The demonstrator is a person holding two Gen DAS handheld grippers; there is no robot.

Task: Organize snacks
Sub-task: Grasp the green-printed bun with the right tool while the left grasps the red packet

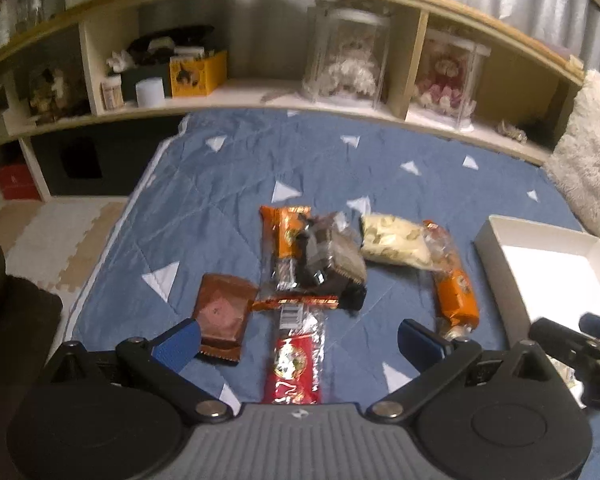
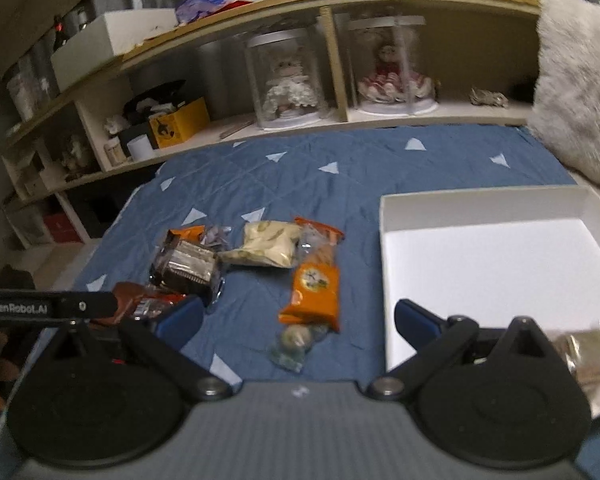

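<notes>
Several wrapped snacks lie on a blue quilt. In the left wrist view my left gripper (image 1: 298, 340) is open over a red packet (image 1: 296, 364), with a brown packet (image 1: 222, 314) by its left finger. Beyond are an orange-and-dark packet (image 1: 286, 256), a dark cookie packet (image 1: 336, 258), a pale yellow bag (image 1: 392, 242) and an orange packet (image 1: 456, 288). My right gripper (image 2: 298, 320) is open and empty above the orange packet (image 2: 314, 290). A white box (image 2: 496, 256) sits at the right, with one gold-brown packet (image 2: 586, 354) in its near corner.
A low wooden shelf (image 1: 260, 100) runs along the far edge of the quilt, holding clear doll cases (image 2: 286, 80), a yellow box (image 1: 198, 72) and small jars. A fluffy white cushion (image 2: 576, 92) lies at the right. Foam floor mats (image 1: 52, 240) are to the left.
</notes>
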